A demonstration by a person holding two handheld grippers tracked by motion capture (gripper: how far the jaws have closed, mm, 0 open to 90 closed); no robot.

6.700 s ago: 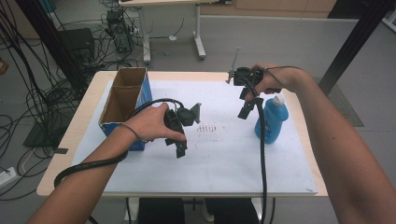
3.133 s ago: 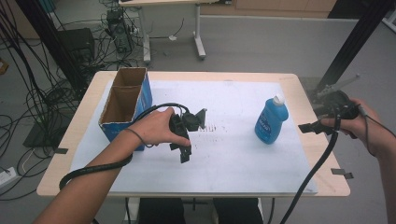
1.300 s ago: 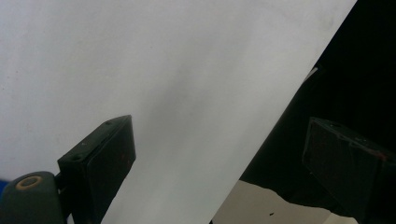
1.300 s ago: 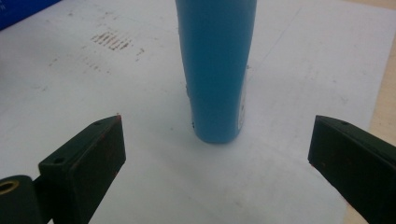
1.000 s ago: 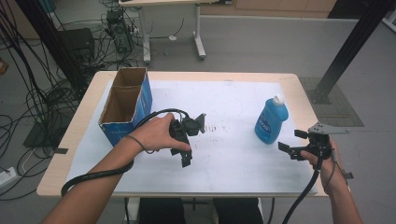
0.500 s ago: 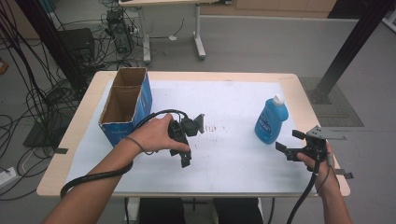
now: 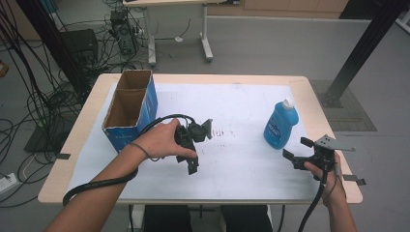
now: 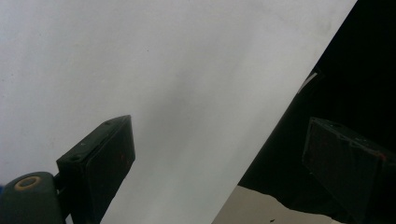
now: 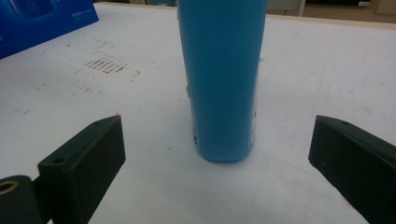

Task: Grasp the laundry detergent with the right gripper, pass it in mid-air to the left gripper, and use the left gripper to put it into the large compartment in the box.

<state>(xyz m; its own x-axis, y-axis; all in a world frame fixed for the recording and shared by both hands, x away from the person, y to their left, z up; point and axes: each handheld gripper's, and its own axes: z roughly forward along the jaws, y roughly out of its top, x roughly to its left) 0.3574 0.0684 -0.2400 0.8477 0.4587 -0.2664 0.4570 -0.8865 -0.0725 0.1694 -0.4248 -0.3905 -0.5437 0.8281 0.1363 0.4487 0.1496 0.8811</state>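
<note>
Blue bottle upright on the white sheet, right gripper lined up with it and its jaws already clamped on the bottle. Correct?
Not quite: the right gripper has its jaws open, apart from the blue bottle, as the right gripper view shows. The bottle does stand upright on the white sheet.

Bare sheet (image 7: 241,159) around bottle (image 7: 280,124)

Blue bottle (image 7: 280,126) w/ white cap, upright on white sheet, table's right side.

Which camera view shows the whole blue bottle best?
The high view: it shows the blue bottle complete, upright on the white sheet, with its white cap. The right gripper view is closer but has just the lower body, cut off at the top, between that gripper's open fingers. The left gripper view faces the sheet.
</note>
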